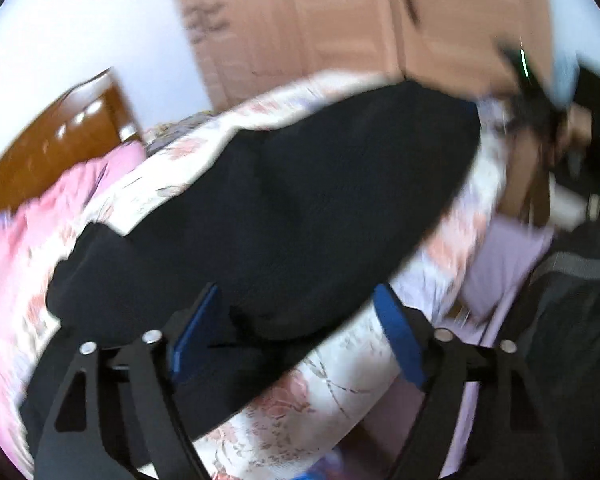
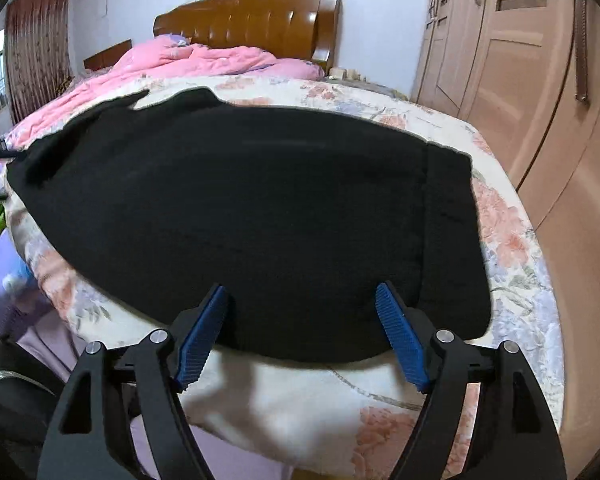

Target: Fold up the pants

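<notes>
No legible writing or brand. Black pants lie folded flat on the floral bed. Left gripper and right gripper angle downward at the near edge, jaws apart, gripping nothing.

I find nothing I can read in either of my views: no words, labels, brand marks or numbers. My left view is smeared with blur, so any marking there is lost to me. My right view is sharp, yet nothing in it carries print or a sign.
</notes>
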{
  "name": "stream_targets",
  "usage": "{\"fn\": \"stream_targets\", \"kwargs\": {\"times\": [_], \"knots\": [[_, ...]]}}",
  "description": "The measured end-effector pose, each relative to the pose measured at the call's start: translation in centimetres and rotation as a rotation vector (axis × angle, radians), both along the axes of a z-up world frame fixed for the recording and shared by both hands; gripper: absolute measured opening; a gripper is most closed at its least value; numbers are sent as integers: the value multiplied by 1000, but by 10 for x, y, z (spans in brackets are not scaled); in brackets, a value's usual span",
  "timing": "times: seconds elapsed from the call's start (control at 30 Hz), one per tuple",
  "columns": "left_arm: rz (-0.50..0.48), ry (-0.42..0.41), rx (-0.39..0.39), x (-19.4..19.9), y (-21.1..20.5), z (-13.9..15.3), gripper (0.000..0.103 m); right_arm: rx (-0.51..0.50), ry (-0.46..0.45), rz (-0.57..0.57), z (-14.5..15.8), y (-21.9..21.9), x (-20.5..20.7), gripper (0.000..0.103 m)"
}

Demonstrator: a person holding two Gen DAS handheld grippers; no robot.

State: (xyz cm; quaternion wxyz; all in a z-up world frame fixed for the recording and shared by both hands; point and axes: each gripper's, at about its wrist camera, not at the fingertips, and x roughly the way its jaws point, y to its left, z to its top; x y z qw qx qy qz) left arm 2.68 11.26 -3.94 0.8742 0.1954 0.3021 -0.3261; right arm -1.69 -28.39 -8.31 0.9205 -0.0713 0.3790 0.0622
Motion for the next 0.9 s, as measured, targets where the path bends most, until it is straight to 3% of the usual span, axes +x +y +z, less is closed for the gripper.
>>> {"fn": "stream_targets", "kwargs": {"times": [0.07,0.13,0.23,0.33,0.43,0.5,0.63,0.73,0.8,0.83,0.87,0.9], "knots": [[105,15,-59,13,18,13,98,-10,11,-8,4,2,-1,75],[252,40,-130,43,42,29,101,-16,-17,-13,20,7,-2,75],[409,64,-155,100,62,46,101,-39,-89,37,50,24,4,78],[562,124,-127,178,70,56,101,-69,-155,109,76,54,29,82],[678,238,-66,255,64,47,101,-79,-173,168,83,84,60,82],[730,281,37,294,51,30,99,-90,-173,194,80,103,76,82],[787,351,196,342,36,-8,78,-54,-151,254,69,134,97,82],[774,360,262,358,34,-29,68,-25,-129,278,60,146,104,82],[766,366,292,364,37,-40,54,-4,-116,276,58,148,105,82],[767,354,275,364,39,-39,23,12,-106,271,56,148,108,82],[780,360,280,365,44,-41,10,25,-100,269,55,148,109,82],[773,336,258,361,48,-37,9,44,-95,268,55,148,110,82]]}}
